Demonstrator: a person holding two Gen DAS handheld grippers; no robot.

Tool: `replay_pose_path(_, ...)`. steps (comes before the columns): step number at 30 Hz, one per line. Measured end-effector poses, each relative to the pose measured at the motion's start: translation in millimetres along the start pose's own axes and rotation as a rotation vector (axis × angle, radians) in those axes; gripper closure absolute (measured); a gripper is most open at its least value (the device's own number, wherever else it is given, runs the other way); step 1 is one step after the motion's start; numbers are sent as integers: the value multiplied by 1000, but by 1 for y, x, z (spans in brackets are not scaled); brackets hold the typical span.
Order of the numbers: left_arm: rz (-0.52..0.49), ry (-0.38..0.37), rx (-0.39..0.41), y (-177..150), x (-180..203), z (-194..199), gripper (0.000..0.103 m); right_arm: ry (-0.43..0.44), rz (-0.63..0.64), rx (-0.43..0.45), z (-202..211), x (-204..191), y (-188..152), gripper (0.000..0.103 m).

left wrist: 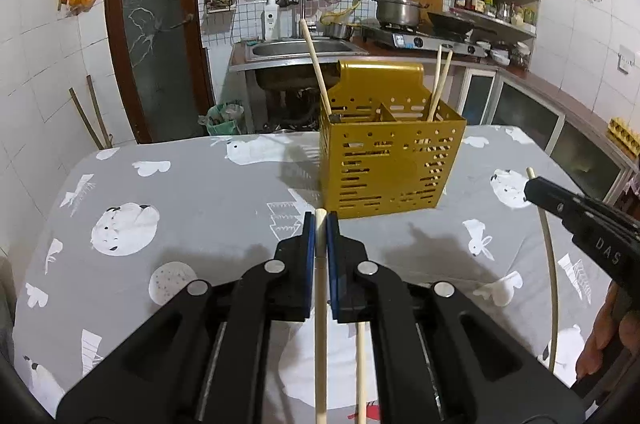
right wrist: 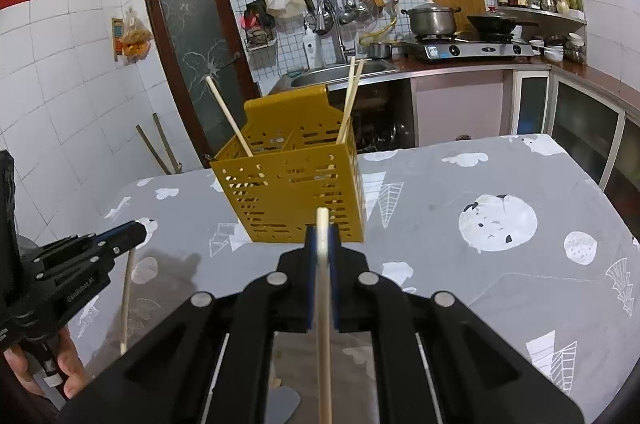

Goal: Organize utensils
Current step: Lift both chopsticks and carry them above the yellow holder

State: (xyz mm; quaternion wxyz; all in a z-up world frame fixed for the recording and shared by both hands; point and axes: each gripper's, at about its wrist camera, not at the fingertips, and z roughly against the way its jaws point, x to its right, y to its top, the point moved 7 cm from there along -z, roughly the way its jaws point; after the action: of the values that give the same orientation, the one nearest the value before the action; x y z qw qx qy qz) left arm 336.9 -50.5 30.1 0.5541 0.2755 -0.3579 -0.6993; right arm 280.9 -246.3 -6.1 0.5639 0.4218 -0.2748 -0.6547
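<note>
A gold perforated utensil holder (left wrist: 384, 164) stands on the grey patterned table; it also shows in the right wrist view (right wrist: 292, 192). One chopstick leans in its left compartment (left wrist: 316, 72) and two in its right (left wrist: 440, 84). My left gripper (left wrist: 321, 224) is shut on a pale chopstick (left wrist: 320, 324), just in front of the holder. My right gripper (right wrist: 322, 236) is shut on another chopstick (right wrist: 324, 324), also just in front of the holder. Each gripper shows in the other's view, the right (left wrist: 536, 188) and the left (right wrist: 136, 230). A further chopstick (left wrist: 361, 372) shows below my left gripper.
The table has a grey cloth with white animal prints (left wrist: 192, 208). Behind it are a sink (left wrist: 296, 48), a stove with a pot (left wrist: 400, 12) and a brown door (left wrist: 160, 24). A grey flat object (right wrist: 282, 404) lies under my right gripper.
</note>
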Motion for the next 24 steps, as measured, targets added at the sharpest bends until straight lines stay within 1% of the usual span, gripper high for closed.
replay_pose_path(9,-4,-15,20,1,-1,8,98,0,4,33,8,0,3,97)
replay_pose_path(13,-5,-19,53,6,-1,19,98,-11,20,50,12,0,4,97)
replay_pose_path(16,0,-29,63,11,-1,25,98,-19,32,62,14,0,7,97)
replay_pose_path(20,-5,-33,92,22,1,36,98,-12,23,110,21,0,16,97)
replay_pose_path(24,-14,-14,146,43,5,43,98,-6,27,175,27,-5,40,97)
